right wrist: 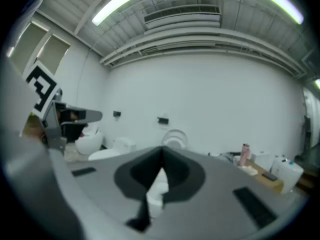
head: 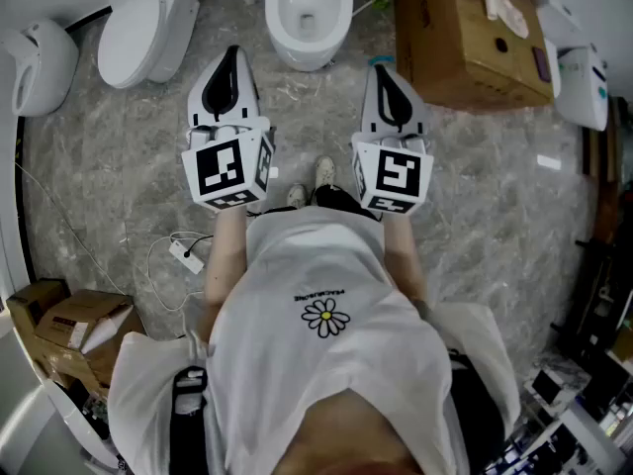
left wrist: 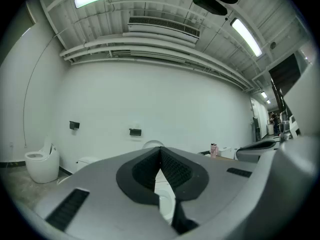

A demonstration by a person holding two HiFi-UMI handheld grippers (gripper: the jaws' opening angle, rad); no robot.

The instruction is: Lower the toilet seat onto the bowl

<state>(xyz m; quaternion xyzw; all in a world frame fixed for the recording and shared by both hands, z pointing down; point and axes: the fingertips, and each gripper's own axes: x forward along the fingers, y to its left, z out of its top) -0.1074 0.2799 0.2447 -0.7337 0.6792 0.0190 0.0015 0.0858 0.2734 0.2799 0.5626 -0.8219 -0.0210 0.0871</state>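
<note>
The white toilet [head: 309,18] stands at the far middle of the head view, its bowl uncovered. In the right gripper view its raised seat [right wrist: 175,138] leans back toward the wall, and the bowl [right wrist: 157,191] shows below through the jaw gap. My left gripper [head: 231,57] and right gripper [head: 382,69] hover side by side a short way in front of the bowl, pointing at it and apart from it. Both are shut with nothing between the jaws, as the left gripper view [left wrist: 160,150] and right gripper view [right wrist: 161,150] show.
A second toilet [head: 143,28] with its lid down stands left of the target, and another white fixture [head: 35,62] sits further left. A large cardboard box [head: 470,38] stands right of the bowl. A power strip with cable [head: 185,255] and cardboard boxes [head: 69,325] lie lower left.
</note>
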